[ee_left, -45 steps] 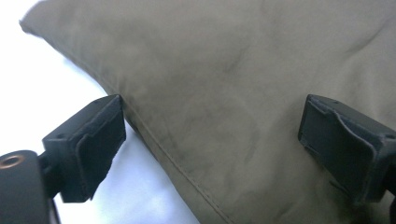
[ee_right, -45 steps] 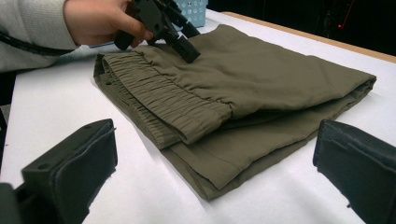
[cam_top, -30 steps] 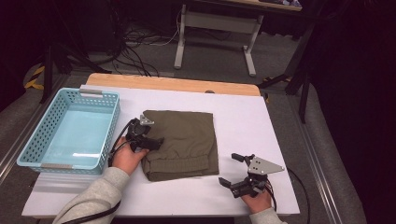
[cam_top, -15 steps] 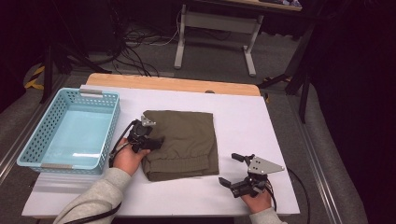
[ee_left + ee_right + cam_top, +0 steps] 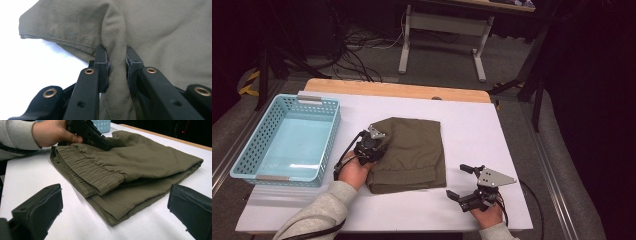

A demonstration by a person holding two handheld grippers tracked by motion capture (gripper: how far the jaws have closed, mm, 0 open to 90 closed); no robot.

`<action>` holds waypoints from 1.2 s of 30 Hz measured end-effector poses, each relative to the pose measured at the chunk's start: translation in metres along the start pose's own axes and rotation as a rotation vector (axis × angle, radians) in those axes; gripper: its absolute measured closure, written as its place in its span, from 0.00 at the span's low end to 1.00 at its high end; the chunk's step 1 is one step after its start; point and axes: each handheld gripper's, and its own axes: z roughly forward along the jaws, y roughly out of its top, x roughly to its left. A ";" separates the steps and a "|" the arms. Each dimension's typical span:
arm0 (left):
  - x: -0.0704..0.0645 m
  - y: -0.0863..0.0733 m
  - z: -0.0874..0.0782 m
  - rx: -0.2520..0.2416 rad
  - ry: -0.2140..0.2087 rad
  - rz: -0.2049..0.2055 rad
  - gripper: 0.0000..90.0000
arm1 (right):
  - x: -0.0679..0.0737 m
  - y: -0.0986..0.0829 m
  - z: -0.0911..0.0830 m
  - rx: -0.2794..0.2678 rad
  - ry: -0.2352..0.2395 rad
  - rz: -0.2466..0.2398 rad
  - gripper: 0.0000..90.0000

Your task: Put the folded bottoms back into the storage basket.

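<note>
Folded olive-green shorts [image 5: 412,152] with an elastic waistband lie in the middle of the white table [image 5: 472,130]. My left gripper [image 5: 376,142] sits at their left edge, shut on a pinched ridge of the fabric [image 5: 113,45]. In the left gripper view both pads [image 5: 103,67] press that fold from either side. My right gripper [image 5: 461,181] rests near the table's front right, jaws wide open and empty, a short way right of the shorts [image 5: 130,162]. The right gripper view also shows the other hand [image 5: 52,132] holding the left gripper against the cloth.
A light blue plastic basket [image 5: 242,165] stands at the table's left edge, nothing inside it. A wooden strip [image 5: 397,90] runs along the table's far edge. Beyond it are cables and a desk frame [image 5: 442,30] on the floor.
</note>
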 end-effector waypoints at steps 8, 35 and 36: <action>0.004 -0.001 0.000 -0.018 -0.023 -0.025 0.87 | 0.000 0.000 0.000 -0.001 0.000 0.000 0.00; 0.002 0.034 -0.056 -0.234 -0.135 -0.039 0.91 | 0.000 0.000 -0.001 -0.003 0.000 -0.001 0.01; 0.002 0.037 -0.062 -0.248 -0.147 -0.030 0.91 | 0.000 0.000 -0.001 -0.004 0.000 -0.001 0.00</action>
